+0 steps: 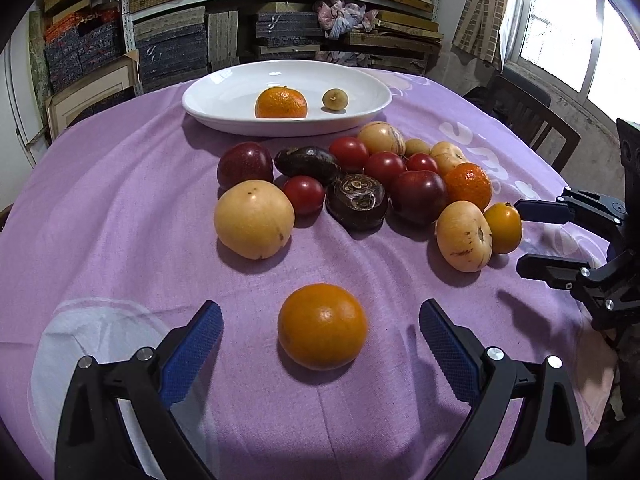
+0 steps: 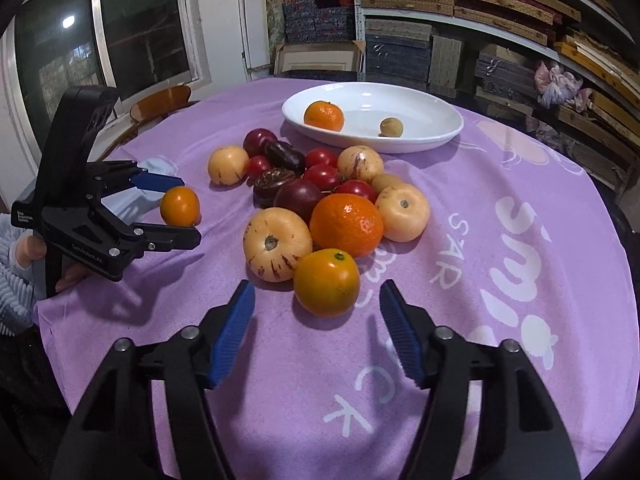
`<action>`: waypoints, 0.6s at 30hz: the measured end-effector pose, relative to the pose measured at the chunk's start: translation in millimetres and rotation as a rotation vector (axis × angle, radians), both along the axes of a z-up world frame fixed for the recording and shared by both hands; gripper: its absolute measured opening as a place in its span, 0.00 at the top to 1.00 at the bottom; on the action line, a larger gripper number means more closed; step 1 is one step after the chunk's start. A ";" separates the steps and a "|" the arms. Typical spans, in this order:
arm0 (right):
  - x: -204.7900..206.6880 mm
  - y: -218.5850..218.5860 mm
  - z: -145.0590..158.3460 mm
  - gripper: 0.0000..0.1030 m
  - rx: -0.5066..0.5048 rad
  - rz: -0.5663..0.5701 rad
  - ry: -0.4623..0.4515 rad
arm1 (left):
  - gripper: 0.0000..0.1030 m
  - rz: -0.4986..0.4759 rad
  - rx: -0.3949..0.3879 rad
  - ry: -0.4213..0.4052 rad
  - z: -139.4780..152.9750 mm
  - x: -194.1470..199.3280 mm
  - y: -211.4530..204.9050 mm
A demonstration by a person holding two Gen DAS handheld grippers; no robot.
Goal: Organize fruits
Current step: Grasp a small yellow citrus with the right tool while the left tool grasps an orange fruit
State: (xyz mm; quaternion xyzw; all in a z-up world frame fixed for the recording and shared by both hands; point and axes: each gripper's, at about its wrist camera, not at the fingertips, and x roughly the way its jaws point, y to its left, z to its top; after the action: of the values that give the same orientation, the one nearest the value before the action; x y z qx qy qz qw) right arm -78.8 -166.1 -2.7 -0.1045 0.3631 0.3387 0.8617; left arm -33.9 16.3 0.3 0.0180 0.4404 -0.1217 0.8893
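Note:
A smooth orange fruit (image 1: 322, 326) lies alone on the purple cloth, just ahead of my open left gripper (image 1: 320, 320), between its blue pads; it also shows in the right wrist view (image 2: 180, 206). My right gripper (image 2: 318, 300) is open, with another small orange fruit (image 2: 327, 282) just beyond its tips. A pile of fruits (image 1: 360, 192) lies mid-table: pale yellow melons, red tomatoes, dark plums, a mandarin (image 2: 346, 225). A white oval plate (image 1: 224, 96) at the back holds a mandarin (image 1: 281, 103) and a small brown fruit (image 1: 335, 99).
The round table is covered by a purple cloth (image 2: 500, 280) with white lettering. Shelves of stacked boxes (image 1: 240, 20) stand behind the table. Wooden chairs (image 1: 532, 120) sit at the table's edge near a window.

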 end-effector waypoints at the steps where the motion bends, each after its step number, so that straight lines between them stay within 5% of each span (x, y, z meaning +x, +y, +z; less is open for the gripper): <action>1: 2.1 1.7 -0.5 0.41 -0.002 0.004 0.002 | 0.03 0.002 0.001 0.010 -1.5 1.1 0.2; 4: 6.3 3.7 -0.3 0.45 -0.020 0.001 -0.011 | 0.03 -0.002 0.016 0.009 -1.8 0.8 -0.8; 8: 15.2 3.2 -4.5 0.63 -0.020 0.006 0.025 | 0.03 -0.007 0.065 0.012 -4.0 1.0 -5.9; 18: 22.8 -0.5 -9.2 0.64 -0.009 -0.004 0.070 | 0.03 -0.012 0.089 0.012 -5.6 0.3 -10.7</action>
State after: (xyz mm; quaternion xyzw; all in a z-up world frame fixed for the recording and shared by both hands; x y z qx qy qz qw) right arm -56.0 -166.6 -11.8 -0.0959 0.3946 0.3387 0.8488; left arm -33.6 5.6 -5.3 0.0593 0.4504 -0.1074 0.8844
